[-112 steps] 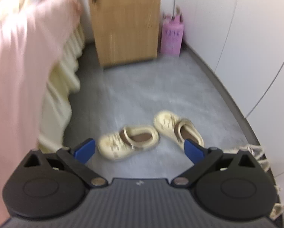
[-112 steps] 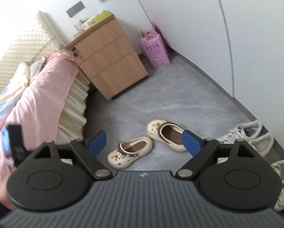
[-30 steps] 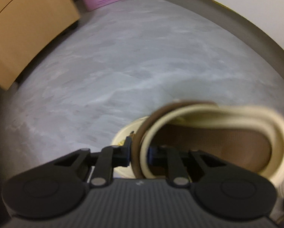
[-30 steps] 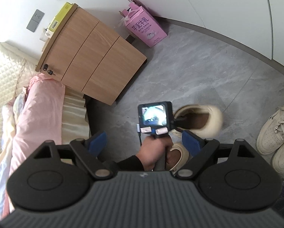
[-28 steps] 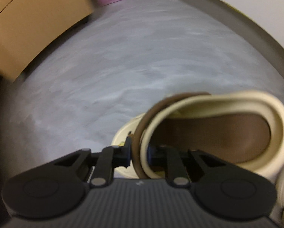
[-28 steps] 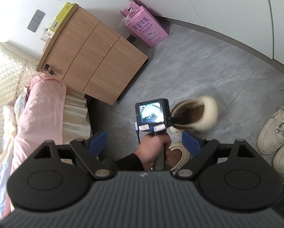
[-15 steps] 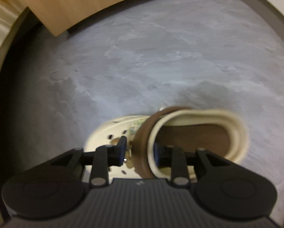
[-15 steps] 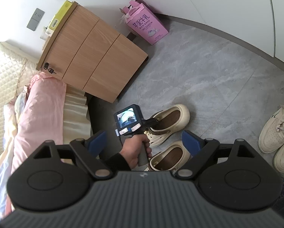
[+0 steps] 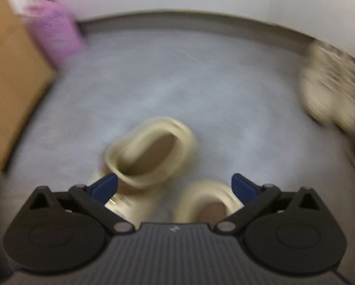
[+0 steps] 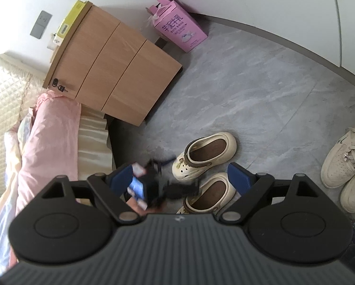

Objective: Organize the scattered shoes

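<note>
My left wrist camera sits low, close over the two cream clogs point(image 9: 151, 152), facing the wall, motion-blurred. My right wrist camera looks down from higher, taking in the same clogs, the pink box point(image 10: 179, 32) and the left gripper point(image 10: 177, 175).

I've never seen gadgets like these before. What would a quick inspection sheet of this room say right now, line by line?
Surface: grey marbled floor, bare in the middle.
Job's things: two cream clogs side by side, heels the same way; white sneakers by the wall.
Clutter: pink box next to the wooden cabinet; keys hanging from the cabinet.
Grippers: left gripper jaws wide apart, empty, above the clogs; right gripper jaws apart, empty.
Cables: nothing seen.
Surroundings: bed with pink cover, white wall panels, grey wall switch.
</note>
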A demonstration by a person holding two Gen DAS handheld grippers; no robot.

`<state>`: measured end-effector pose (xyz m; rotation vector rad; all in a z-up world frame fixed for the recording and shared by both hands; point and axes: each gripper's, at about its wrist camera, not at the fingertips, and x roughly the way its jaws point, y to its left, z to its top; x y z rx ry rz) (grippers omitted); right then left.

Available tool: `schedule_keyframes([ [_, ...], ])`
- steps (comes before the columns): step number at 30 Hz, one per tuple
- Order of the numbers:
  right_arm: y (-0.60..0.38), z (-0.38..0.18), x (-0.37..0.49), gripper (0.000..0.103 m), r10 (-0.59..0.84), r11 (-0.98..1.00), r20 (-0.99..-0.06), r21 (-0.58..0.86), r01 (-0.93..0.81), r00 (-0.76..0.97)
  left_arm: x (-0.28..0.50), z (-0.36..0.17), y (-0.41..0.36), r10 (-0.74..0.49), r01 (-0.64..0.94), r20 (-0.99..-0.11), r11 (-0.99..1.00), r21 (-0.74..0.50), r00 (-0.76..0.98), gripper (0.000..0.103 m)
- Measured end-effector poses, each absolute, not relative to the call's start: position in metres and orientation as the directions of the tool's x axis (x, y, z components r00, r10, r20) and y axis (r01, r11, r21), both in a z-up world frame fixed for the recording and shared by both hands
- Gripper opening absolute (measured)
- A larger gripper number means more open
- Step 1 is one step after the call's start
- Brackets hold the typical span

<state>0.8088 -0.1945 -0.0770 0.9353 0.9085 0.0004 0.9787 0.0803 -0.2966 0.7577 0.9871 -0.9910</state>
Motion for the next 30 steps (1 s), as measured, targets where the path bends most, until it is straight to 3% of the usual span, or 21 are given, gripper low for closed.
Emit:
schedule_keyframes([
  [6,-0.185,-0.080,0.810,0.089,0.389,0.637,-0.683,0.684,0.355,0.619,0.954,-0.336,0.084,-0.123,0.971,-0.988,0.228,0.067,0.097,0.103],
  [13,-0.184,-0.081,0.813,0.089,0.393,0.647,-0.696,0.674,0.356,0.601,0.958,-0.354,0.089,-0.068,0.971,-0.993,0.225,0.080,0.098,0.103],
  [18,-0.186,-0.081,0.811,0.089,0.391,0.650,-0.698,0.671,0.357,0.600,0.958,-0.366,0.099,-0.080,0.963,-0.990,0.256,0.088,0.112,0.103],
  [30,-0.192,-0.079,0.805,0.089,0.398,0.640,-0.686,0.683,0.351,0.609,0.942,-0.368,0.084,-0.099,0.938,-0.978,0.316,0.145,0.184,0.091],
])
